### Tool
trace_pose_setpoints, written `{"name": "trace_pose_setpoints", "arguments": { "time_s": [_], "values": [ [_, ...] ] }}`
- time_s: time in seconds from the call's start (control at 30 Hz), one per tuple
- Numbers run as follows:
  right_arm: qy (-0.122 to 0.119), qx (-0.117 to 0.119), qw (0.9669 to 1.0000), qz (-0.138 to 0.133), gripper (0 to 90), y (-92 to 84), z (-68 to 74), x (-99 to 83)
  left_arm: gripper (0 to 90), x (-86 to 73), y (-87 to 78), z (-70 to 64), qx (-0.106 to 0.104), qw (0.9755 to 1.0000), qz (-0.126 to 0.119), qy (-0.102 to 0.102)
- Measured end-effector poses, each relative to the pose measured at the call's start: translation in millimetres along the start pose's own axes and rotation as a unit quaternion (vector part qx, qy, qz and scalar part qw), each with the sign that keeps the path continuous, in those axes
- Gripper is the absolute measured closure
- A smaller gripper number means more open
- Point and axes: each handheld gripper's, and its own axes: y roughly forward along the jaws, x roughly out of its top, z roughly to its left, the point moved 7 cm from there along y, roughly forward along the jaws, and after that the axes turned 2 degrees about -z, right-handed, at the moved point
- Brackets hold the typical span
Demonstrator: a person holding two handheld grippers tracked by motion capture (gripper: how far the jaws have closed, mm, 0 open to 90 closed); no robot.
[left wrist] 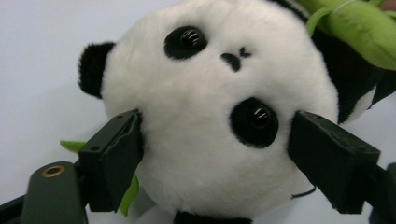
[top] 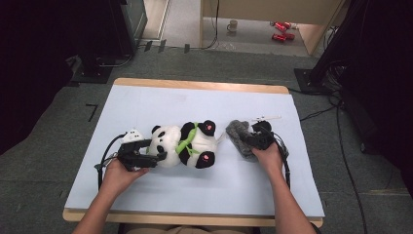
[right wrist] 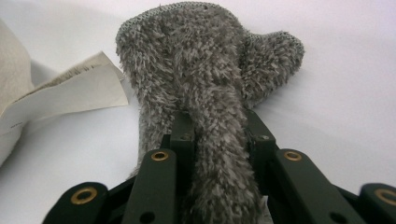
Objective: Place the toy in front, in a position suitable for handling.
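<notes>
Left hand-held gripper (top: 155, 155) lay low on the pale blue surface (top: 146, 195), pointing right at the head of the black-and-white plush panda toy (top: 187, 144). Jaws were spread wide, one on each side of the panda's head. In the left gripper view the head (left wrist: 205, 116) sat between the two black pads (left wrist: 116, 154); the near pad looked to brush the fur at the cheek and the far one stood just beside the fur past the eye patch. No squeeze visible in the plush. The panda lay on its back right of that gripper, head toward it, pink-soled feet away. A green plush bamboo stalk (top: 186, 141) ran across its chest. A green leaf (left wrist: 74, 145) poked out behind the near pad.

Right of the panda's feet lay a grey fuzzy fabric piece (top: 238, 134), crumpled on the surface. The right hand-held gripper (top: 253, 139) came at it from the right side, jaws pressed together and pinching a fold of it. In the right gripper view the grey pile (right wrist: 205, 93) bulged up between the jaws and spread flat ahead of them. A white paper label (right wrist: 70, 95) lay left of that gripper, just beside the fabric.
</notes>
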Motion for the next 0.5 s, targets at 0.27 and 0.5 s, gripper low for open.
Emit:
{"name": "trace_pose_setpoints", "arguments": {
  "time_s": [0.27,0.5],
  "values": [
    [0.009,0.0,1.0,0.001,74.3,-7.5,-2.9,5.7,14.7,-0.6,4.8,3.3,-0.009,0.9998,-0.013,-0.014],
    [0.011,0.013,0.9998,-0.009,74.3,-20.2,-0.8,13.1,15.6,1.4,6.2,3.6,-0.008,0.9996,-0.025,-0.01]
  ]
}}
